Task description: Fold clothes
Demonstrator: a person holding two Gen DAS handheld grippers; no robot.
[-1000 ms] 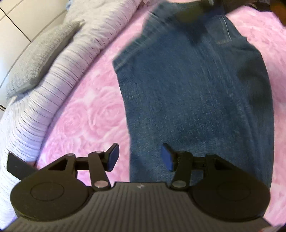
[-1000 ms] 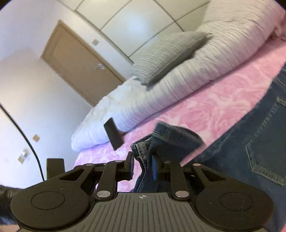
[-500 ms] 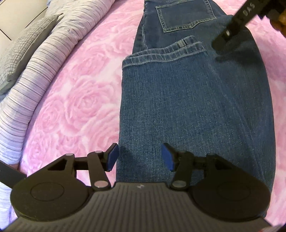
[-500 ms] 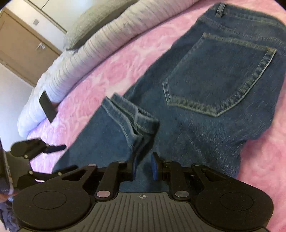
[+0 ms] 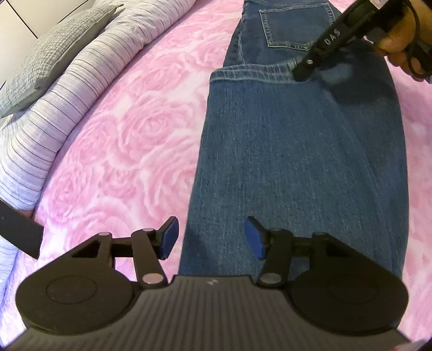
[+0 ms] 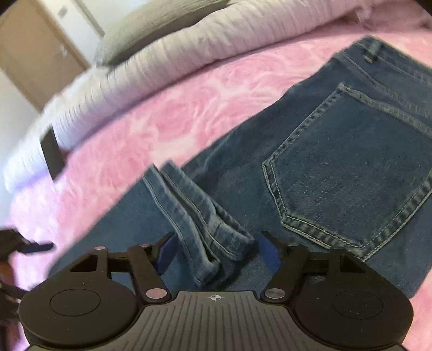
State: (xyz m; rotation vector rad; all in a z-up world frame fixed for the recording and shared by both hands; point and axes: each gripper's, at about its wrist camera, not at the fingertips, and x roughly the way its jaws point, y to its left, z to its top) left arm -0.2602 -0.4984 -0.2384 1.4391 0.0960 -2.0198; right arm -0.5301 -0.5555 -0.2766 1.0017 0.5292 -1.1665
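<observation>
Blue jeans (image 5: 302,151) lie on the pink rose bedspread (image 5: 121,140), folded so the leg hems (image 5: 251,74) rest just below the back pocket (image 5: 291,24). My left gripper (image 5: 210,239) is open and empty, low over the folded end of the jeans. My right gripper (image 6: 216,249) is open, its fingers either side of the hems (image 6: 199,216) without gripping them; the back pocket (image 6: 351,175) lies beyond. In the left wrist view the right gripper (image 5: 305,71) rests at the hems.
A striped white duvet roll (image 5: 89,73) and a grey pillow (image 5: 51,56) lie along the left of the bed. A wooden door (image 6: 35,59) and white wardrobe panels stand behind. Pink bedspread borders the jeans on both sides.
My right gripper carried the leg hems over onto the seat of the jeans, set them down and opened. My left gripper stayed open over the fold.
</observation>
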